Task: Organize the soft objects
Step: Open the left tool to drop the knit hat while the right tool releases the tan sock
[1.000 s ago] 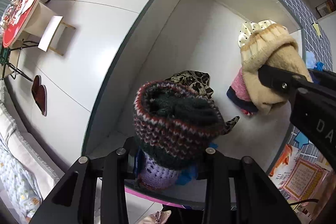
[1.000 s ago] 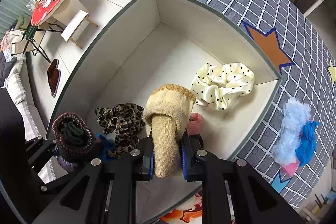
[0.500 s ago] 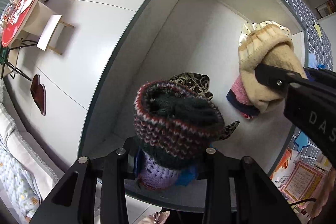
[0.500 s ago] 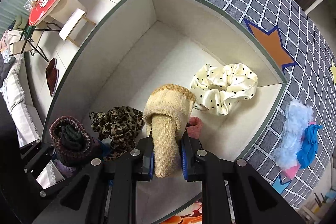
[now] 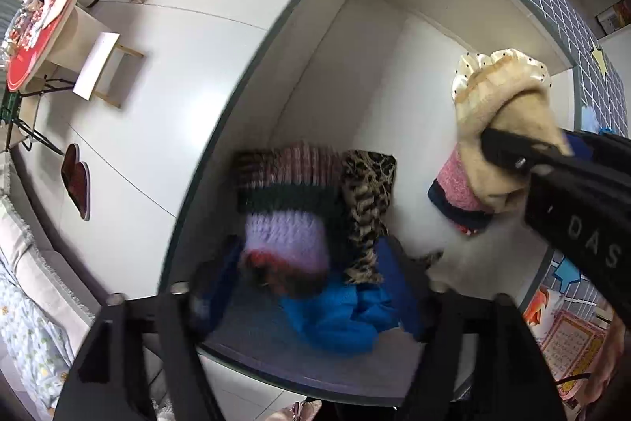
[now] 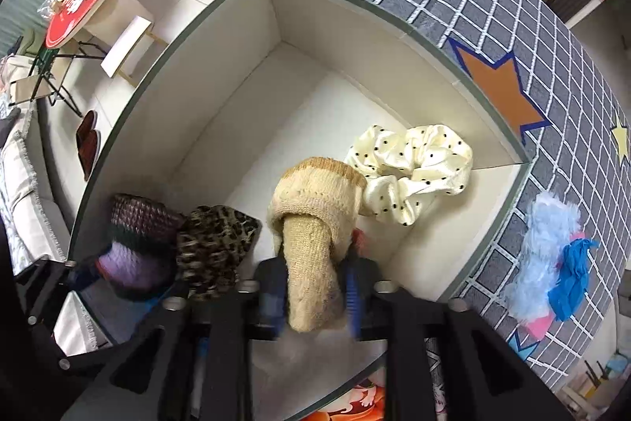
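Observation:
My left gripper (image 5: 309,287) points down into the white box (image 5: 335,66) with its jaws opening. The striped knit sock roll (image 5: 284,208) has left them and lies blurred on the box floor, against the leopard scrunchie (image 5: 366,200) and above a blue cloth (image 5: 339,314). My right gripper (image 6: 313,294) is also opening. The beige knit sock (image 6: 311,255) still stands between its blurred pads, which look just off it. A pink-and-navy sock (image 5: 457,184) lies under the beige one. A cream polka-dot scrunchie (image 6: 418,164) lies further back.
The box has tall white walls (image 6: 221,73) and a green rim. To its right, a grey checked mat (image 6: 473,6) carries a fluffy light-blue piece (image 6: 544,243) and a blue cloth (image 6: 572,275). Stools, a red table (image 6: 79,14) and slippers (image 6: 86,141) stand on the floor to the left.
Both grippers' jaws have spread. The striped sock roll dropped out of the left gripper onto the box floor beside the leopard scrunchie. The beige sock stays between the right jaws.

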A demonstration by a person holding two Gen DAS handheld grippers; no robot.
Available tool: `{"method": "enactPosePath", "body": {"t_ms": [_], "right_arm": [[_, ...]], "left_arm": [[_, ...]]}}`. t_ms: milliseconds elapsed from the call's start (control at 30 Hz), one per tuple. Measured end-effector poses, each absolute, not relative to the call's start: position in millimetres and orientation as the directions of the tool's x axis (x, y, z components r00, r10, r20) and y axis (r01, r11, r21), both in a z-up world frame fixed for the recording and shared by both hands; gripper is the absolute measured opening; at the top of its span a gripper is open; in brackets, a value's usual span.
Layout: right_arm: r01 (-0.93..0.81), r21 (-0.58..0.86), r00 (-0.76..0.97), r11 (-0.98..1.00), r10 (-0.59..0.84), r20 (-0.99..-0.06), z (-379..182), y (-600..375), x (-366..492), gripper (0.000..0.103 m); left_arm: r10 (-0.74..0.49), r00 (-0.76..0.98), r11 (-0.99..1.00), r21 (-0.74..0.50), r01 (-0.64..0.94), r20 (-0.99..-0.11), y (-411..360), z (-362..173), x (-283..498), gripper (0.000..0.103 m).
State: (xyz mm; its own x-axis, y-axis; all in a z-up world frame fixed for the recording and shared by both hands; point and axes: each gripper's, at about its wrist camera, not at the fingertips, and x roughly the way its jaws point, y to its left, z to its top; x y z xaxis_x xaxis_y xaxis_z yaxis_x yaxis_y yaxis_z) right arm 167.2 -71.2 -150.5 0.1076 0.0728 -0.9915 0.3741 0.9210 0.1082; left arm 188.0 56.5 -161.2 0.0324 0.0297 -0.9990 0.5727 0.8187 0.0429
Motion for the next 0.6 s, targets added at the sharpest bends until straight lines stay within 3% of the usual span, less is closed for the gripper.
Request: {"method": "enactPosePath", "body": {"t_ms": [33,67,600], "right_arm": [[0.381,0.111,0.117,0.918,0.071,-0.991,-149,-72,167,0.063],[0.385,0.112,0.133,0.916,0.065,-0.989,-146,-74,165,0.066],[0.425,0.129,0.182,0.896,0.055,-0.982,-128,-89,153,0.066]], "left_arm": [[0.03,0.037,0.819,0.046,0.571,-0.999,56,-160,188,0.079],[0.032,0.038,0.82,0.048,0.57,-0.999,56,-160,188,0.079],[0.019,0.034,0.815,0.035,0.579,-0.999,55,-152,183,0.08]]}}
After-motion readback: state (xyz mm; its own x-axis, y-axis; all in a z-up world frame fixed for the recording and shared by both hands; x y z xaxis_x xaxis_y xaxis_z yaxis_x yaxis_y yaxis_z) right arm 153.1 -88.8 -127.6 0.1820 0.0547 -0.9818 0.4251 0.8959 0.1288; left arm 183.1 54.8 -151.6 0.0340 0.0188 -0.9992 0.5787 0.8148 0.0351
